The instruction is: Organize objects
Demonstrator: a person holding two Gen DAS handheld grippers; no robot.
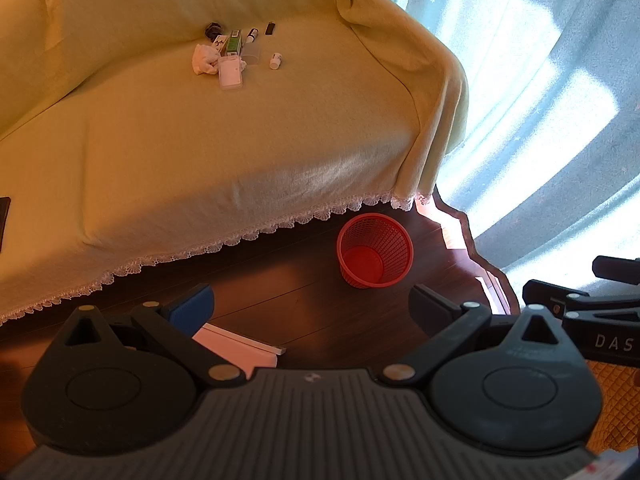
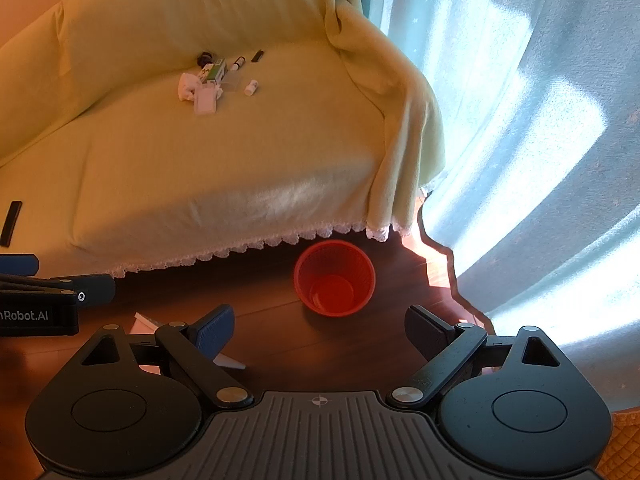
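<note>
While "Robot.AI" and "DAS" mark their bodies, left gripper [image 1: 312, 306] and right gripper [image 2: 319, 330] fingers stand spread, empty.

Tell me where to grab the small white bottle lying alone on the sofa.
Grip the small white plastic bottle across its round body, coming from above. It lies on its side on the yellow-green sofa cover, clear of the pile, so fingers fit either side.

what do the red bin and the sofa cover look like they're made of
Red bin: probably moulded plastic, given the fine open mesh wall, solid base and even, slightly shiny colour. Sofa cover: soft woven or fleecy cloth, matte pale yellow-green, draping in folds over the armrest, with a white lace-like scalloped trim along its hem.
</note>
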